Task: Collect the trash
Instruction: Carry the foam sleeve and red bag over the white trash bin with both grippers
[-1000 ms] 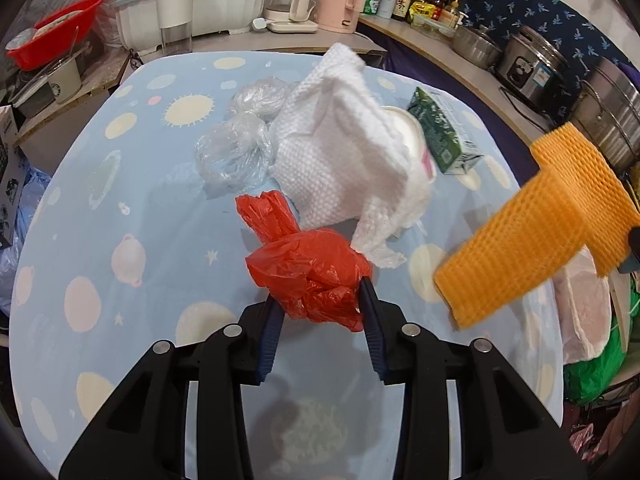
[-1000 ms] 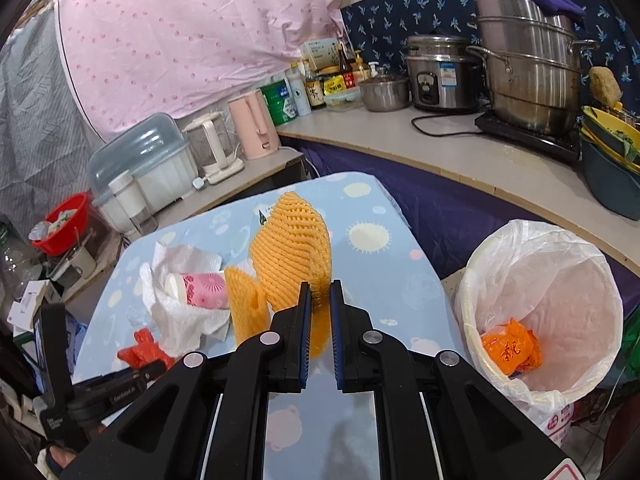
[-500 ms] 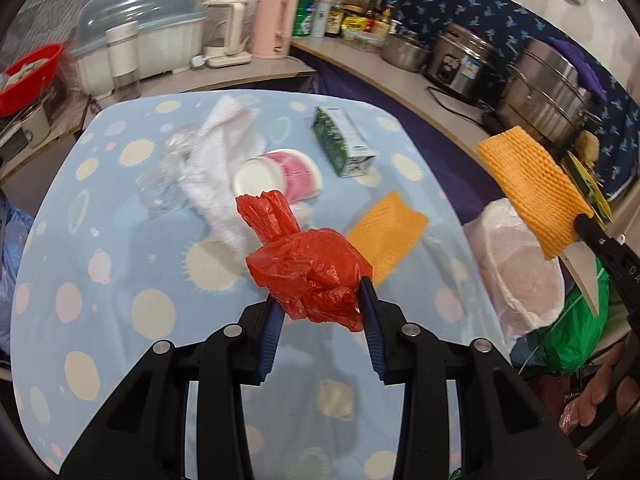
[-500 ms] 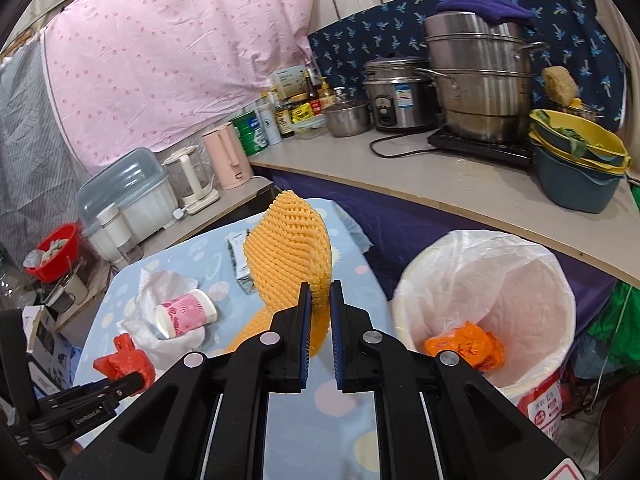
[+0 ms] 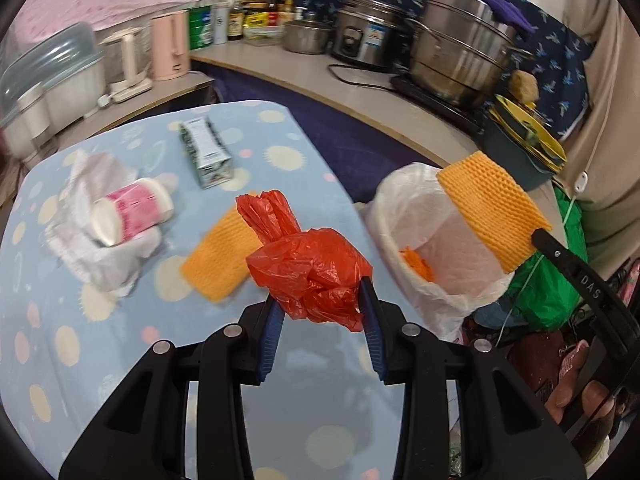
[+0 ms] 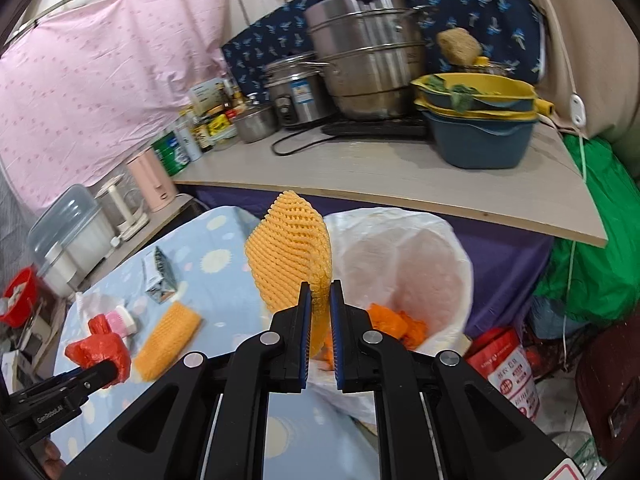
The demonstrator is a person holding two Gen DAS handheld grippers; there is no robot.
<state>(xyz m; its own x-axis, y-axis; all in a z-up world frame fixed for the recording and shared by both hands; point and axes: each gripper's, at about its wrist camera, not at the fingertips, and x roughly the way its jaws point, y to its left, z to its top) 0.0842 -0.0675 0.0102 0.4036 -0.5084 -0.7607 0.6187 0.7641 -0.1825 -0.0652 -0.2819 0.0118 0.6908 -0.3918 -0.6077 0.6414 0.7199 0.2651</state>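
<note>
my left gripper (image 5: 322, 308) clamping crumpled red plastic bag (image 5: 308, 268) | right gripper (image 6: 319, 304) pinching orange foam net sleeve (image 6: 290, 256) over white-lined bin (image 6: 448, 240) | pink cup (image 5: 132, 216), green carton (image 5: 206, 152), second foam sleeve (image 5: 220, 260) left mid-table

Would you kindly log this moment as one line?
left claw: grips red bag | right claw: grips foam net at bin | table: cup, carton

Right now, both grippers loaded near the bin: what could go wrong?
1. The foam net in the right gripper sits over the bin's near rim, not its middle; released now, it may catch the rim or land on the table.
2. The left gripper pinches only the lower part of the red bag; it could slip out.
3. Both grippers heading for one opening may collide.
</note>
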